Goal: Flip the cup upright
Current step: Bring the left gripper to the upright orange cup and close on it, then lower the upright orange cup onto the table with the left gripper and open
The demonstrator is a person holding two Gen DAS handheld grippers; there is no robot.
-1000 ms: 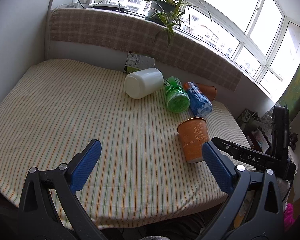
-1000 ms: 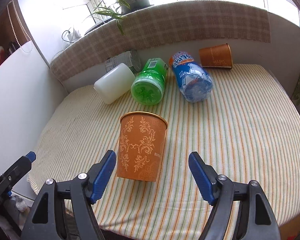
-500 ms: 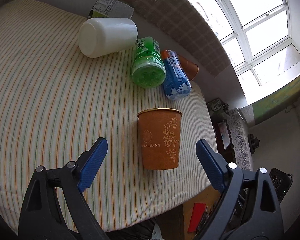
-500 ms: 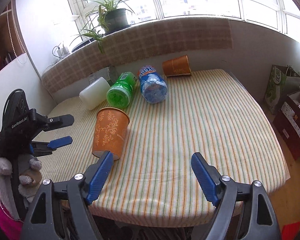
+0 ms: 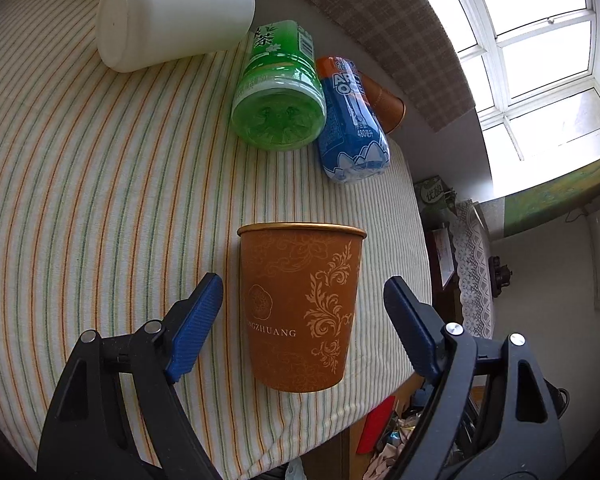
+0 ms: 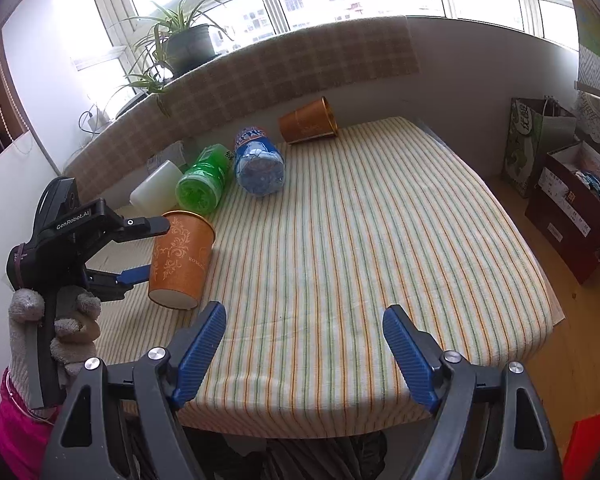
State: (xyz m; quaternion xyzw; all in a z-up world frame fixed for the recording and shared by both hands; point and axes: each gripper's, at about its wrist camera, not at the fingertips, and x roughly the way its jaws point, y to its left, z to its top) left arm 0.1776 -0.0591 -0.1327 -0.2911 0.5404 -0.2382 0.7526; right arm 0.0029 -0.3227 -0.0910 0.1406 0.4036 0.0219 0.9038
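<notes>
An orange paper cup (image 5: 300, 304) with gold patterns stands on the striped tablecloth (image 5: 100, 200) near the table's edge, rim up. My left gripper (image 5: 302, 312) is open, its blue pads on either side of the cup with gaps both sides. In the right wrist view the same cup (image 6: 182, 256) shows between the left gripper's fingers (image 6: 148, 224). My right gripper (image 6: 304, 340) is open and empty, over the table's front edge, to the right of the cup. A second orange cup (image 6: 310, 122) lies on its side at the back.
A white bottle (image 5: 176, 16), a green bottle (image 5: 278, 92) and a blue bottle (image 5: 352, 128) lie side by side behind the cup. A potted plant (image 6: 184, 44) stands on the sill. Bags and boxes (image 6: 572, 184) sit on the floor at the right.
My left gripper has moved in to the cup, which now stands between its open fingers. My right gripper has drawn back and away to the right.
</notes>
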